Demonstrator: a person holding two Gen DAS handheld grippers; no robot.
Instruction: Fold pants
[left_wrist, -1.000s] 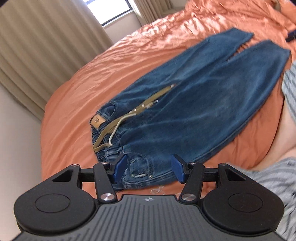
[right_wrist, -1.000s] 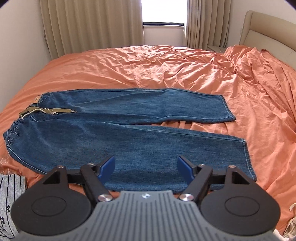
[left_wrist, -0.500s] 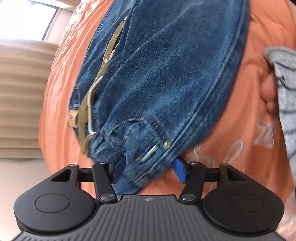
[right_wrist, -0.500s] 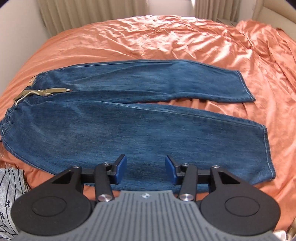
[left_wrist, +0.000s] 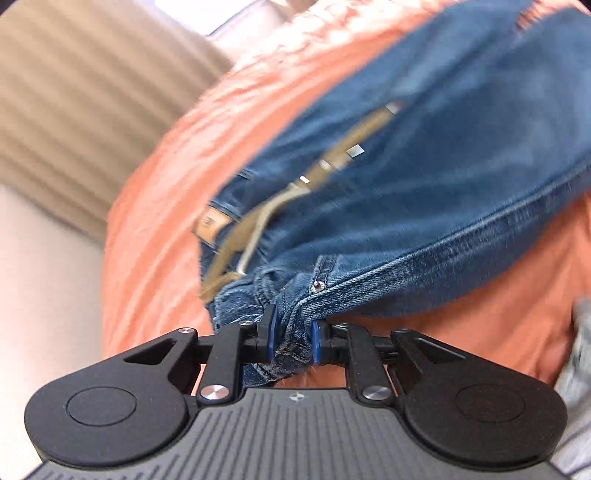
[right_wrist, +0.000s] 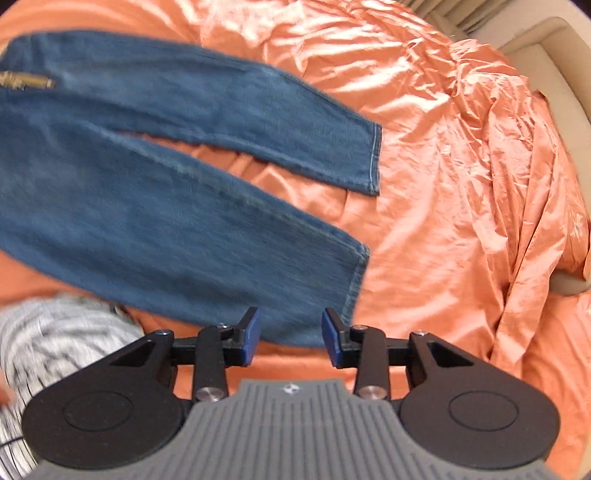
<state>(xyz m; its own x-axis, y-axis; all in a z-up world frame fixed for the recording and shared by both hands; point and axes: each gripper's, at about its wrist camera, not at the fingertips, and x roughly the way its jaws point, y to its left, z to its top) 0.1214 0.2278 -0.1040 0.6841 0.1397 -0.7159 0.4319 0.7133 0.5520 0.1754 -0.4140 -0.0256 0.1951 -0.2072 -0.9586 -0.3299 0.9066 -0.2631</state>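
Jeans (right_wrist: 155, 192) lie flat on the orange bed (right_wrist: 461, 155), legs fanned toward three o'clock. Left tongs (left_wrist: 291, 332) are closing on the bunched waistband corner to lift it; right tongs (right_wrist: 290, 334), narrowing with nothing pinched, hover over the near leg's hem.

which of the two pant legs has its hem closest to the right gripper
The lower pant leg, whose hem ends just above the right gripper. The upper pant leg ends higher up, farther off on the orange bedspread.

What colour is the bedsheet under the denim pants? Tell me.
Orange; the wrinkled bedsheet shows best in the right wrist view.
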